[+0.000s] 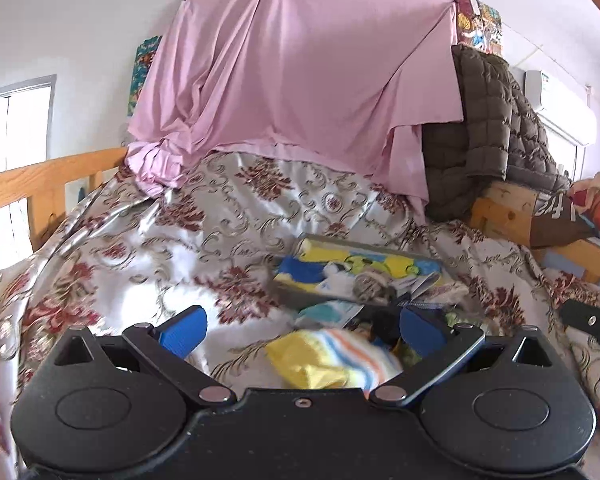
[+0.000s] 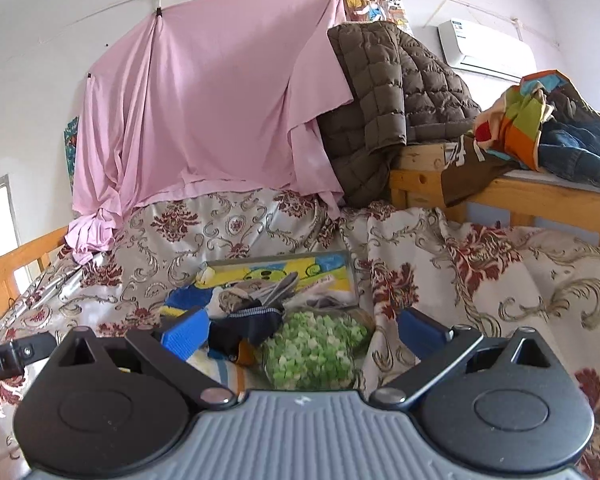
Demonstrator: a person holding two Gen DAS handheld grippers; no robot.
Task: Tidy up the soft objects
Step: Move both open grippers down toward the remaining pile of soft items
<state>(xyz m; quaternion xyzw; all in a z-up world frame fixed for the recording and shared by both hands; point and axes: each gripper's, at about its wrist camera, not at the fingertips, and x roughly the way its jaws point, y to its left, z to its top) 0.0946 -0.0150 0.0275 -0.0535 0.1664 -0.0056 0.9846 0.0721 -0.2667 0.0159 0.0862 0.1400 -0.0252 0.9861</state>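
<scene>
Reading "oot.AI" on the left gripper (image 2: 4, 358) — rest cut off.

Both wrist views low, close, facing pink sheet (image 1: 296, 80) across bed.

The floral bedspread (image 1: 228, 232) is glossy satin, catching light. Above it hangs a matt pink sheet (image 1: 300, 80); beside that, a quilted brown puffer jacket (image 2: 396, 92). The bed rail (image 1: 24, 184) is bare, smooth wood.
</scene>
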